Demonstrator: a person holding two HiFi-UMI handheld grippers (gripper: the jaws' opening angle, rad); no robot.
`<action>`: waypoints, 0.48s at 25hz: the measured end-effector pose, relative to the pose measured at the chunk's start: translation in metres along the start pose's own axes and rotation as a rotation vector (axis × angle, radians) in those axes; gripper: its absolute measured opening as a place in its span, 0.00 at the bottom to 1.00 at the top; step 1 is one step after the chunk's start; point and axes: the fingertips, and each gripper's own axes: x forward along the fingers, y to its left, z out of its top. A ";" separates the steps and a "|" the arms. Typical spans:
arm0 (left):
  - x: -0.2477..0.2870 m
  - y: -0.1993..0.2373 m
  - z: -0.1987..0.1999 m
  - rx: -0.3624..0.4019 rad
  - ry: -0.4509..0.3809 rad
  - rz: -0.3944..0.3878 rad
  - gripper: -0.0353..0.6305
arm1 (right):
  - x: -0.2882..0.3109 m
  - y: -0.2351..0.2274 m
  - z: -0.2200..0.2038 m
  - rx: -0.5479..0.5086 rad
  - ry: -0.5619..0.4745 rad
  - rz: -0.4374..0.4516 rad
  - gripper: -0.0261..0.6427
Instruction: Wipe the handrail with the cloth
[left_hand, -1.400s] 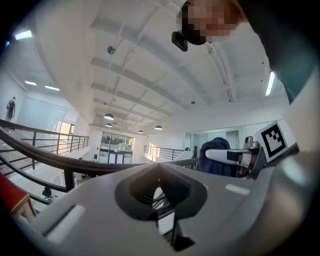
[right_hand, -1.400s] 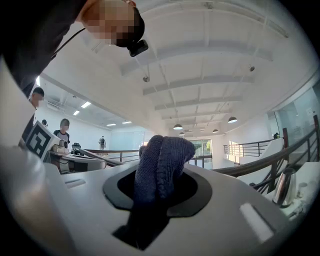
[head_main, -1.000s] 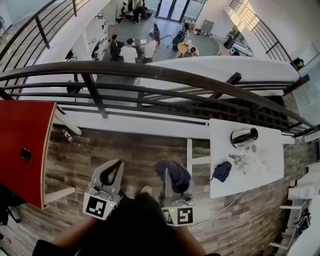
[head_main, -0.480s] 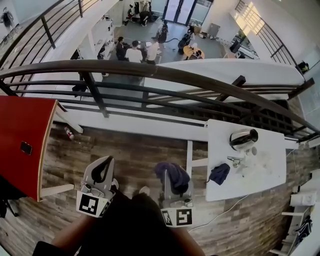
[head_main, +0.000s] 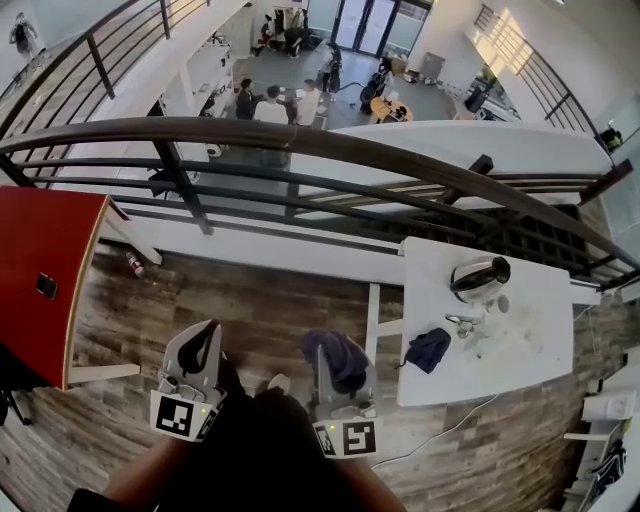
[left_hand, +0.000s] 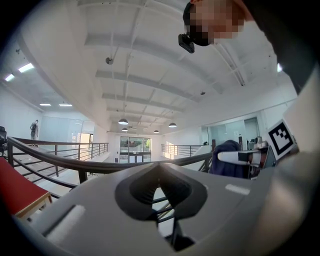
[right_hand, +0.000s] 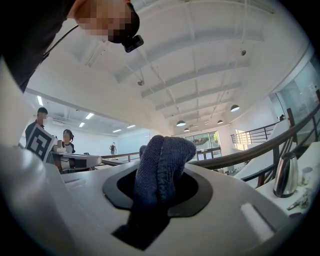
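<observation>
- Head view: handrail (head_main: 330, 143) ran across ahead, well apart from both tools, which were held low near the person's body. Right gripper (head_main: 342, 372) clamped a dark cloth (head_main: 333, 352) bunched at its tip. Left gripper (head_main: 208, 335) hung beside it, jaws together on nothing. Nothing touched the handrail, so wiping looked not yet begun. A second dark rag (head_main: 428, 350) lay unused on the white table (head_main: 530, 345) to the right.
- Left gripper view: jaws met at their tips with nothing between them. The handrail curved past beyond them, clear of contact. The cloth showed at the right edge, held in the other tool.
- Right gripper view: jaws pinched the folded cloth, which stood up from between them. The handrail passed behind at the right, not touching it. By my reading, the pickup was done. What remained was the whole wipe: bringing the cloth up onto the handrail and rubbing along its length.
</observation>
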 end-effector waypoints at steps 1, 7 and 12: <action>0.000 -0.003 -0.002 -0.002 0.004 0.000 0.05 | -0.002 -0.001 0.000 0.002 0.001 0.001 0.22; 0.005 -0.018 -0.007 -0.021 0.017 -0.016 0.05 | -0.005 -0.006 0.001 0.004 -0.009 0.003 0.22; 0.012 -0.015 -0.008 -0.011 0.007 -0.036 0.05 | 0.004 -0.006 0.002 -0.007 -0.014 -0.008 0.22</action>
